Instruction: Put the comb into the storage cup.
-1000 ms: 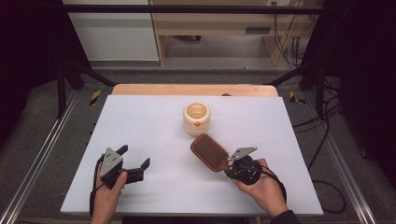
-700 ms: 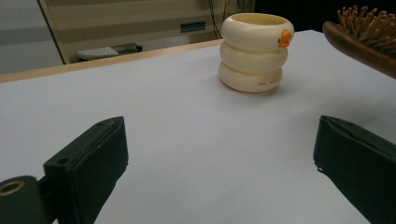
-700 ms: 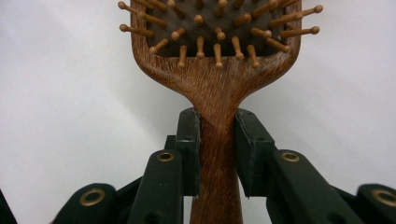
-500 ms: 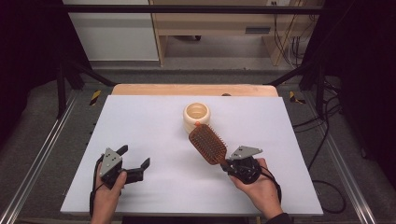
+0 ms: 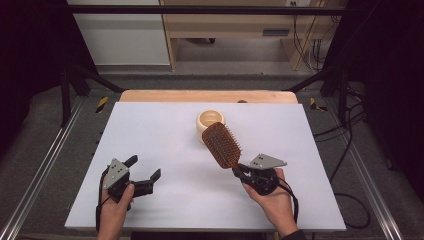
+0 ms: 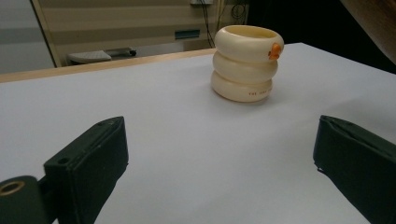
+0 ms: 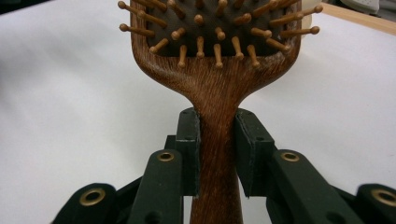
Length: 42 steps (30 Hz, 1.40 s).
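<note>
Saw the right gripper [image 5: 237, 172] shut tight on the slim handle of a wooden hairbrush [image 5: 221, 145], bristles up, head lifted off the white table [image 5: 150, 130] and reaching toward a cream ringed cup [image 5: 210, 125] standing upright at mid-table. Could not tell the gap between brush head and cup. Found the left gripper [image 5: 145, 167] spread wide, gripping nothing, low near the front left, well apart from the cup.

Judged a knock the likeliest mishap: with the head so near the rim, could have tipped or shoved the light cup on any careless push forward. Feared a swivel too: gripped low on a narrow rounded handle, heavy head far out, so might have drooped or twisted between the pads.

Noted broad bare surface left of the cup and between the grippers. Less room at right, near that front corner. Beyond the cup, a wooden strip [image 5: 200, 96] at the far edge, then a drop to the floor.
</note>
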### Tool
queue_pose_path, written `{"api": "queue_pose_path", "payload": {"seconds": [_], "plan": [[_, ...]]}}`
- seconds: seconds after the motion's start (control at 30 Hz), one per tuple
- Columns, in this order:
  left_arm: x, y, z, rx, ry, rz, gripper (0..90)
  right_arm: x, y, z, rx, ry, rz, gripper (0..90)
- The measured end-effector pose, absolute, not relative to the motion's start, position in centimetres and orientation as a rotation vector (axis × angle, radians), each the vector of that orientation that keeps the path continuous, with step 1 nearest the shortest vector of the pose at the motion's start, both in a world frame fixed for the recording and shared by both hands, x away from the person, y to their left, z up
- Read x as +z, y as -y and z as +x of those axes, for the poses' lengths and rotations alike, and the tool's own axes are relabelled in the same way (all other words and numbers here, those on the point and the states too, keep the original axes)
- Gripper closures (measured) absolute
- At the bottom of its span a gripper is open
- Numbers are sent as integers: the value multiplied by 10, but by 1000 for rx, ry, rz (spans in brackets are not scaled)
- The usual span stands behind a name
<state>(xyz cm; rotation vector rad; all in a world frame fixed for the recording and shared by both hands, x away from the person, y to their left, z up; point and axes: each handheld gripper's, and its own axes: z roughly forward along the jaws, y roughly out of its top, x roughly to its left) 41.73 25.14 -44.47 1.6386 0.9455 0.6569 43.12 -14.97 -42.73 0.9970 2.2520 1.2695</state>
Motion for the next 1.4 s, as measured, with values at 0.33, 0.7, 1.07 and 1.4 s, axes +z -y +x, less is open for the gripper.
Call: {"api": "queue_pose_path", "payload": {"seconds": [0.33,0.7,1.07,1.4], "plan": [[-433,-240,410,610,-925,1586,35,-425,146,432,1329,-2218,999,731],[-412,-212,406,516,-853,1593,34,-422,144,434,1363,-2200,989,731],[-392,-188,414,440,-829,1587,37,-417,146,431,1395,-2164,968,731],[-378,-172,423,412,-820,1580,38,-416,146,432,1419,-2145,958,731]]}}
